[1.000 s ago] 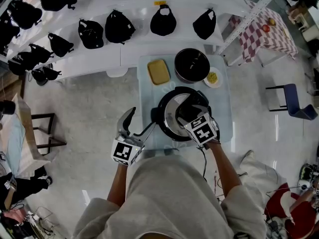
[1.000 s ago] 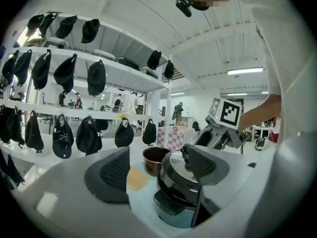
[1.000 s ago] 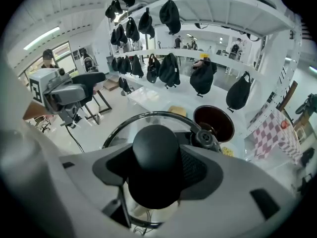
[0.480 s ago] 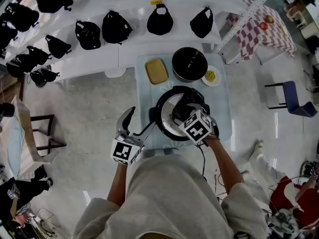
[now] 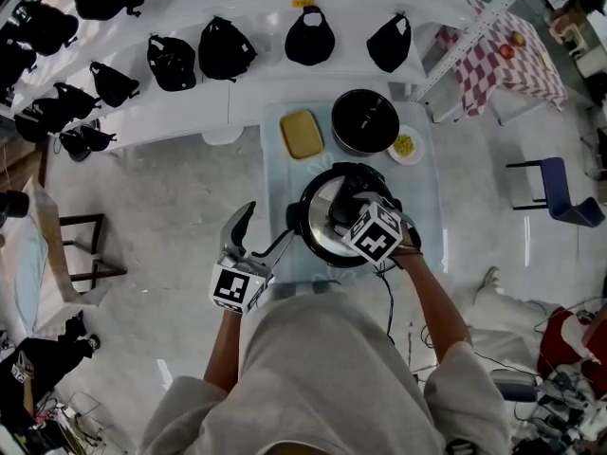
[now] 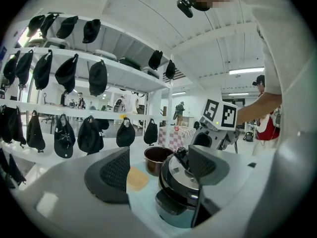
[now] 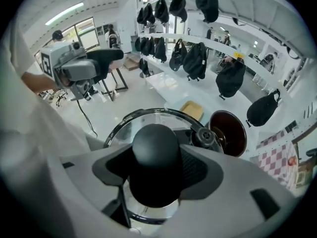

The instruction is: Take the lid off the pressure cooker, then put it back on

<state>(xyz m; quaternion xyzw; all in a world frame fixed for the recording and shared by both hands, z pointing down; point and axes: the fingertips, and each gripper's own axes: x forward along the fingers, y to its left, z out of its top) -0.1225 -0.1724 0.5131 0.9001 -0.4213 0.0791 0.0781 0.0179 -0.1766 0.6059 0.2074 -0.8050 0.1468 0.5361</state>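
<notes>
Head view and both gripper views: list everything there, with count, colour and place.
table: one, pale, centre
pressure cooker: one, black, on the table
lid: one, silver with black knob, on the cooker
pot: one, dark, behind the cooker
tray: one, yellow, left of the pot
plate: one, white, yellow-green food, right of the pot
bags: many, black, on white shelves
chair: one, blue, far right
left gripper: open, empty, left of the cooker
right gripper: shut on the knob

No words or numbers are legible; only square black-and-white markers [image 5: 234, 289] show on the left gripper [image 5: 266, 226] and right gripper [image 5: 349, 214].
</notes>
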